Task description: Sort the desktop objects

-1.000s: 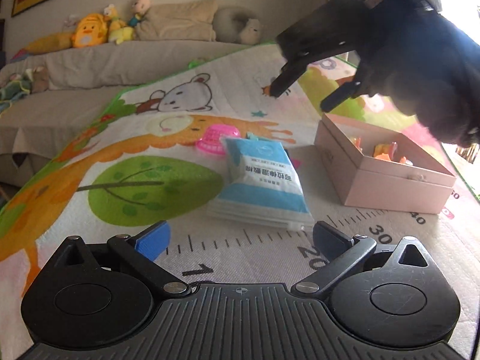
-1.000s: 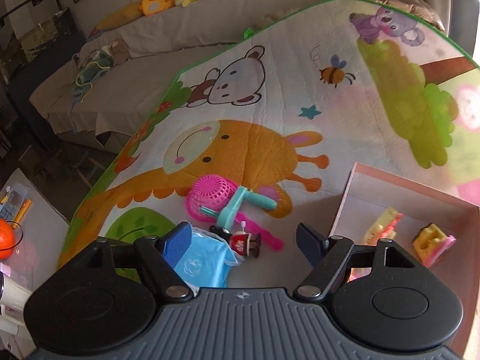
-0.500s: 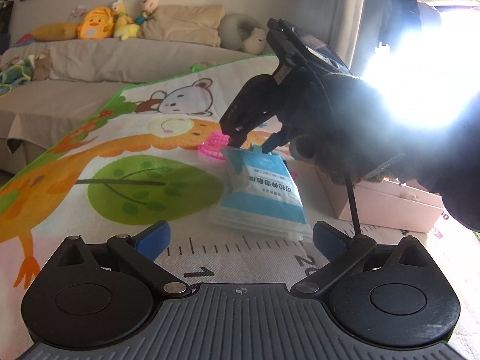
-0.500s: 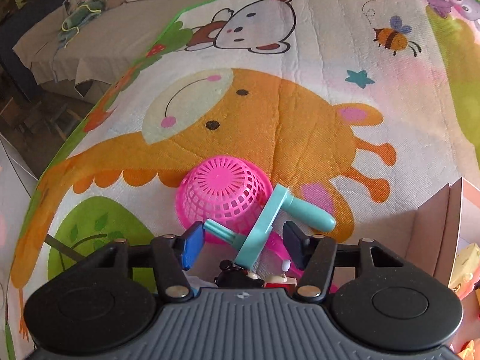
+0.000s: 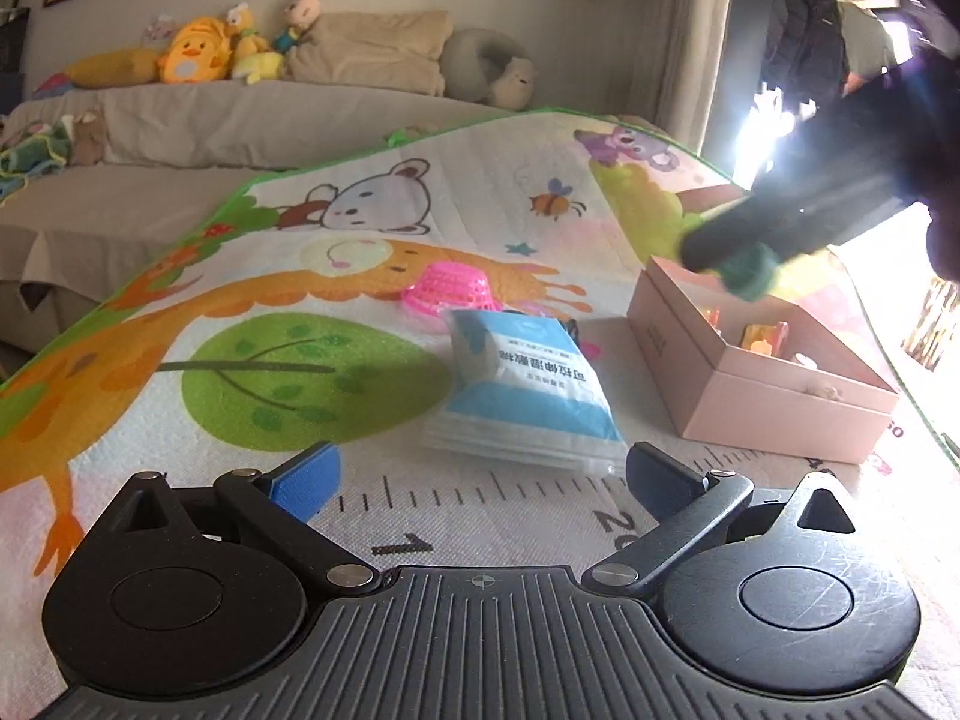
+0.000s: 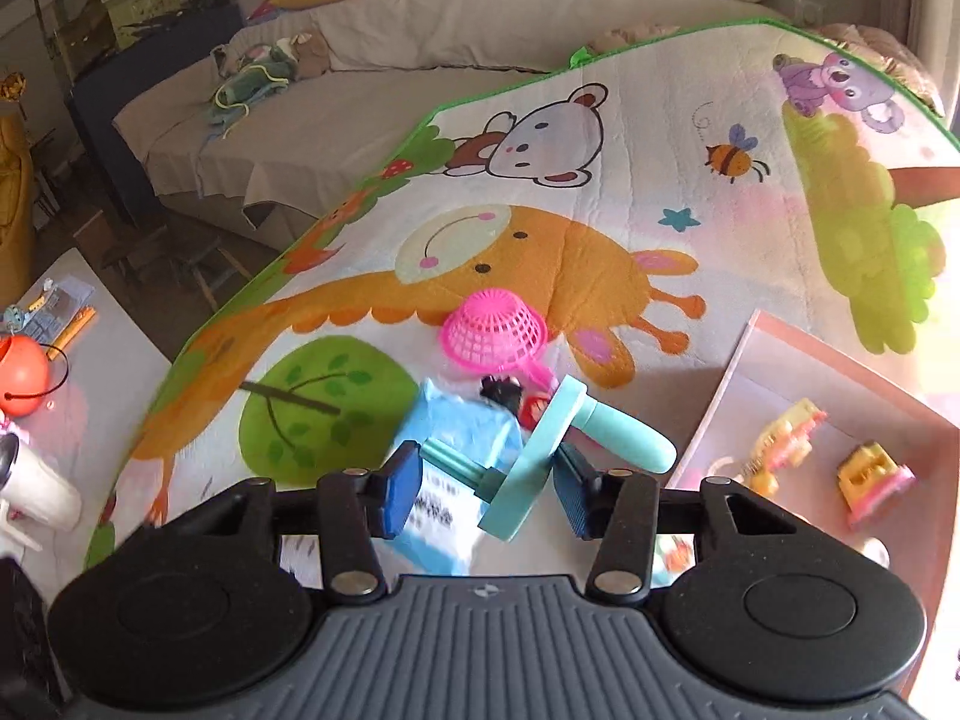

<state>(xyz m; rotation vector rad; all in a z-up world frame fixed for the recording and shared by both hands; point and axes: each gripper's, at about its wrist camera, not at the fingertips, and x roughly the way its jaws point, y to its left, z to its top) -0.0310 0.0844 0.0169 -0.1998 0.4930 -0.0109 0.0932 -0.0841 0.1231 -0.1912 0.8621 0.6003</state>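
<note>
Right tongs (image 6: 483, 480) are gripping the teal plastic toy (image 6: 540, 450) by its thin stem, carrying it above the play mat beside the pink box (image 6: 714, 396). It is looking light, rigid and slick; the disc could pivot. Left tongs (image 5: 480, 474) are hovering wide, empty.

The mat (image 6: 630, 192) looks like quilted, matt cloth. The pink basket (image 6: 493, 330) is glossy plastic mesh (the teal toy (image 6: 576, 429) smooth plastic too), the blue packet (image 5: 528, 384) shiny film.

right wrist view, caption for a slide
Right gripper carries a teal toy above the play mat, beside the pink box.
</note>
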